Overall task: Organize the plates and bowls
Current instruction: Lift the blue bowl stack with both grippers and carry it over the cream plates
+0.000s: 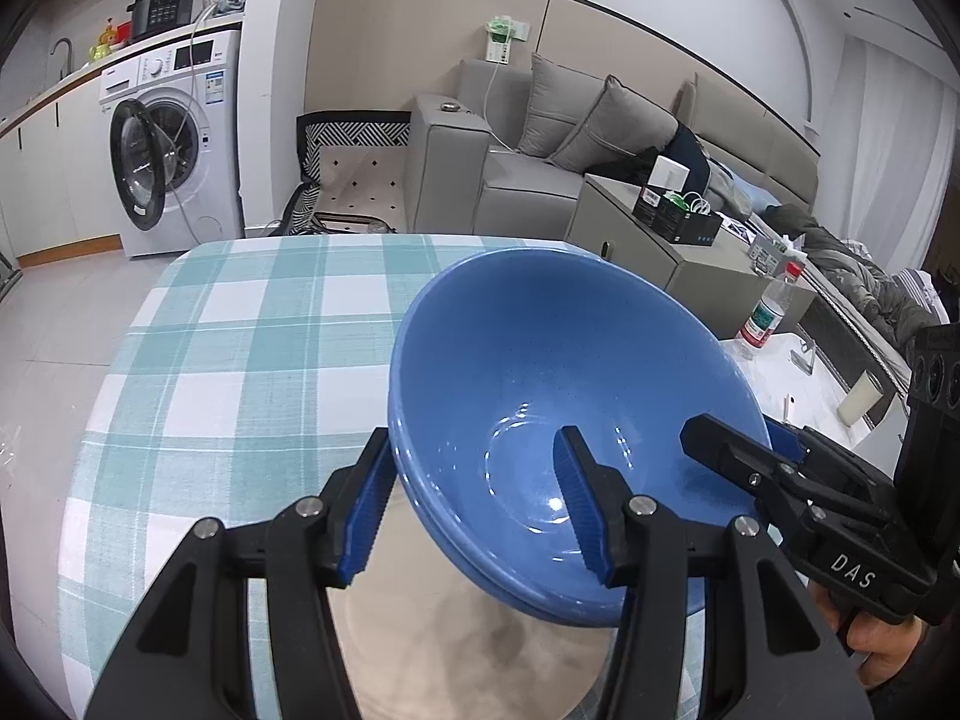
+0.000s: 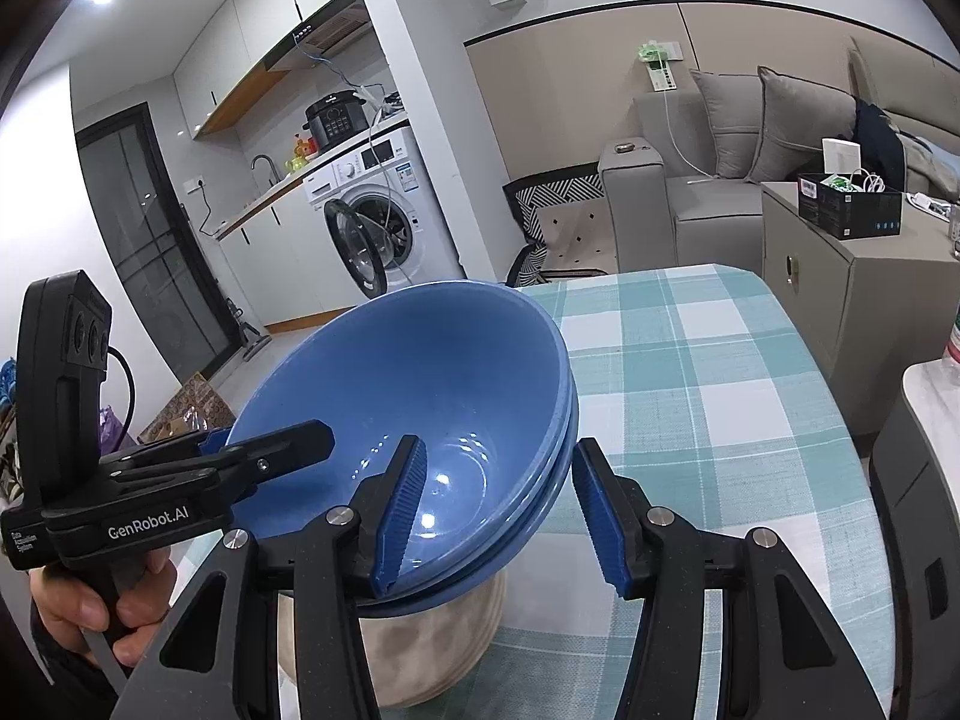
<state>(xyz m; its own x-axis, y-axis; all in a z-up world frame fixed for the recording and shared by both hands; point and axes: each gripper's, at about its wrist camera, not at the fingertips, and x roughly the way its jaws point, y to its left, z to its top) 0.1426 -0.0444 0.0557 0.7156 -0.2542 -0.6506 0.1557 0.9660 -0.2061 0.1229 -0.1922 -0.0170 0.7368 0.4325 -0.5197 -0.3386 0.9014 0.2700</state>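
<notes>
Blue bowls point(image 1: 540, 372), glossy, stacked, rims straddled by both jaws, grip unclear, checked tablecloth point(image 1: 240, 330).

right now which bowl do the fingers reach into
The top blue bowl: one finger each of the left gripper and right gripper sits inside it. The lower blue bowls show only rims.

Wide bare stretch of checked tablecloth point(image 1: 240, 324) left of and beyond stacked blue bowls point(image 1: 540, 372), open for passage. Bowls fill near centre over beige plate point(image 1: 432, 648), a gripper straddling the rim each side. Far right blocked: bottle point(image 1: 771, 312), cup point(image 1: 861, 399), grey cabinet point(image 1: 678, 252).
</notes>
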